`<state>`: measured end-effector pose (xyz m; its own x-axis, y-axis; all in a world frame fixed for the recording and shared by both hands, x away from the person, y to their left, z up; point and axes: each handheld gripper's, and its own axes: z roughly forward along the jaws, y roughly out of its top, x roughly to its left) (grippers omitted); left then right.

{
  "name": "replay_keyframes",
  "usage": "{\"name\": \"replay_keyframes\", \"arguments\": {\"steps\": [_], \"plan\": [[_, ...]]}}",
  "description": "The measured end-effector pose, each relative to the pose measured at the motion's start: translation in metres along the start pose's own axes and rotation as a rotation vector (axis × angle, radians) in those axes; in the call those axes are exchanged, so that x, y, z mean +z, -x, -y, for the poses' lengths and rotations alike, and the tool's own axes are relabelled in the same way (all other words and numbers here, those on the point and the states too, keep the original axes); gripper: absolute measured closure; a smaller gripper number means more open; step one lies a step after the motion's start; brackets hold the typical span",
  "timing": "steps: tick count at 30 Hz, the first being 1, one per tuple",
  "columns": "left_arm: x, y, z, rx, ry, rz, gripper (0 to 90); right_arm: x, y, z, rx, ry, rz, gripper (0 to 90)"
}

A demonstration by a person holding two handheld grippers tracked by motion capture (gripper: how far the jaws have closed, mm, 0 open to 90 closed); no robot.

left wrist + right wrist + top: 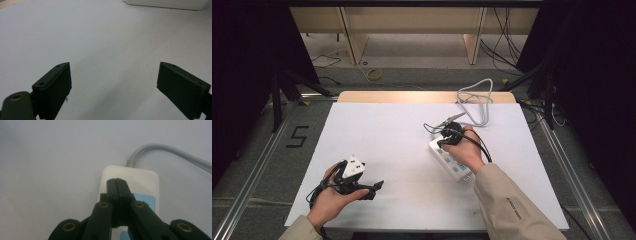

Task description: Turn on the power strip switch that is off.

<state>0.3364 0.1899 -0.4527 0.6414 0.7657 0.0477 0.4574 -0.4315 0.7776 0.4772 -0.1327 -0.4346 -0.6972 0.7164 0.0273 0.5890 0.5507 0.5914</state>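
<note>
A white power strip (452,161) with blue sockets lies right of the table's middle, and its grey cable (476,102) loops toward the back edge. My right gripper (446,139) is shut, with nothing between its fingers. In the right gripper view its tips (116,180) sit over the strip's cable end (146,180), beside the cable (170,151); I cannot tell if they touch it. My left gripper (376,188) hovers low near the front left, open. In the left gripper view the left gripper (114,65) has only bare table between its fingers, and the strip's edge (165,3) lies far ahead.
The white table top (382,130) has a wooden strip (412,96) along its back edge. Black stands (277,95) and loose cables (512,45) sit on the floor around it. A "5" mark (298,136) is on the floor at the left.
</note>
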Motion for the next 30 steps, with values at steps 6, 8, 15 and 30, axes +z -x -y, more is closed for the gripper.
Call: {"name": "replay_keyframes", "arguments": {"steps": [6,8,15,30], "plan": [[0.0001,0.0,-0.0001,0.0,0.0,0.0,11.9,0.0036,-0.0009,0.0006,-0.008,-0.024,-0.003,90.0],[0.0002,0.0,-0.0001,0.001,0.0,0.0,11.9,0.0042,-0.0008,0.0006,-0.006,-0.031,-0.005,90.0],[0.0004,0.0001,-0.0001,0.002,-0.001,0.001,12.0,0.0076,-0.0007,0.0007,-0.006,-0.045,-0.008,90.0],[0.0006,0.0003,-0.0002,0.002,-0.002,0.002,11.9,0.0091,-0.0034,0.0006,-0.016,-0.05,0.006,90.0]]}}
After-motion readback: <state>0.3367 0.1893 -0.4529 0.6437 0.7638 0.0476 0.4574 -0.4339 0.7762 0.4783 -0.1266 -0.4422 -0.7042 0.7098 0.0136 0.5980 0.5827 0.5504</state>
